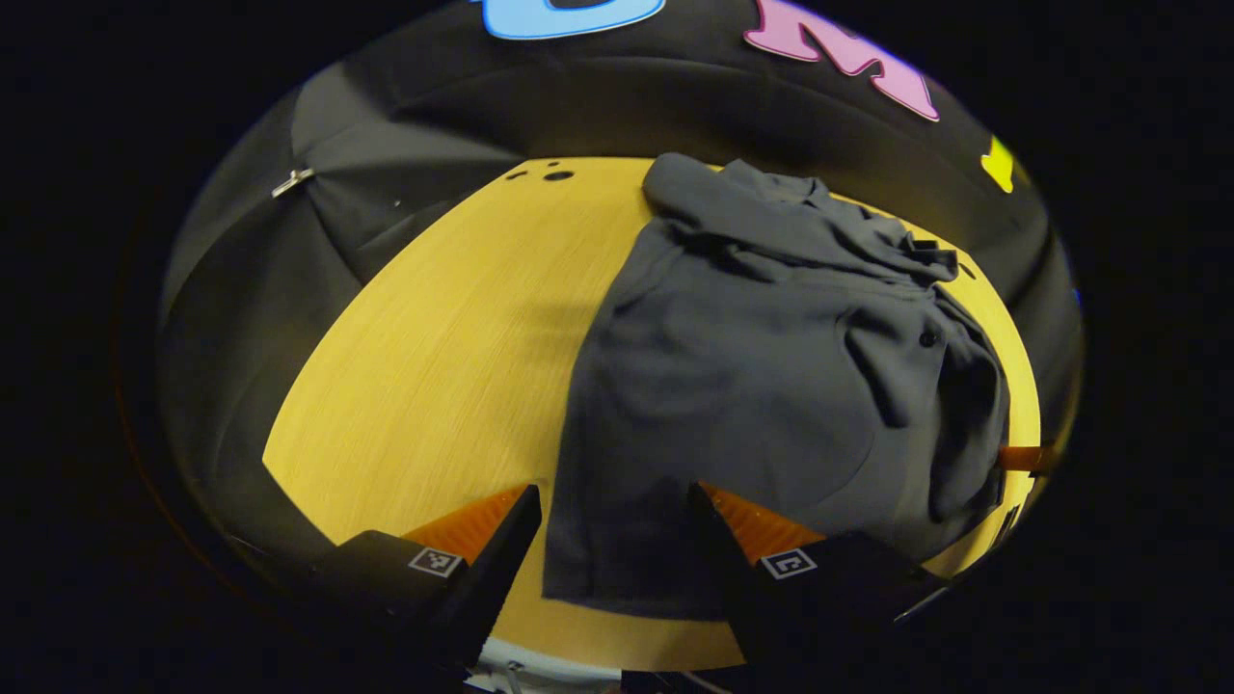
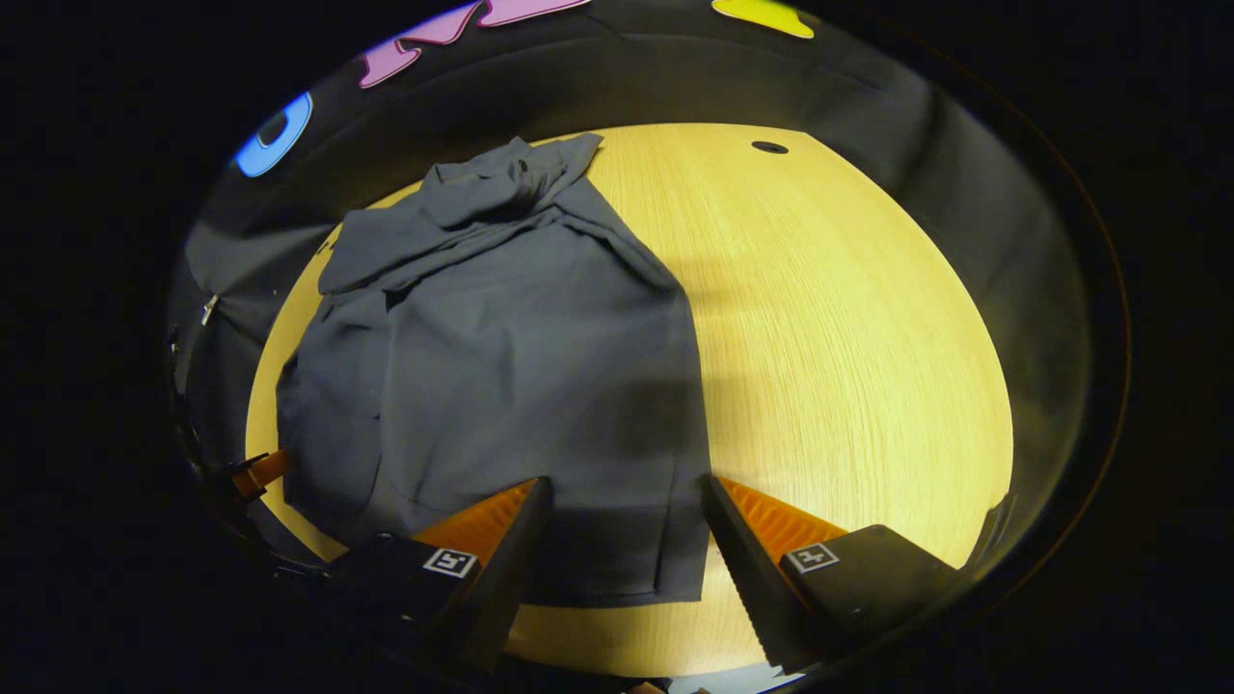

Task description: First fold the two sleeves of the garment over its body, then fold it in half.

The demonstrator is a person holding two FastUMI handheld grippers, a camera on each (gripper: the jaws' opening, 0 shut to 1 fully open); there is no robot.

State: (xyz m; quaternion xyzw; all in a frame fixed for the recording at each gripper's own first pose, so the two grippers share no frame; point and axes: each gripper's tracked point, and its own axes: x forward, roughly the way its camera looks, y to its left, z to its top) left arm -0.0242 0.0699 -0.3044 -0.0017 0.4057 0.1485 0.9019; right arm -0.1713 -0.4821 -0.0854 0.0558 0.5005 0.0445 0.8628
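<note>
A dark grey garment lies on the yellow wooden table, with its hem nearest me and rumpled folds of fabric laid across its far end. My left gripper hovers open over the near left hem corner, nothing between its fingers. In the right gripper view the garment spreads from the centre to the left, and my right gripper stands open above the near right hem corner. An orange finger of the right gripper pokes in at the garment's right edge. An orange finger of the left gripper shows at its left edge.
Bare table stretches to the right of the garment in the right gripper view. A cable hole sits near the far edge, and the hole appears far left of the collar. A metal clip hangs on the wall cloth.
</note>
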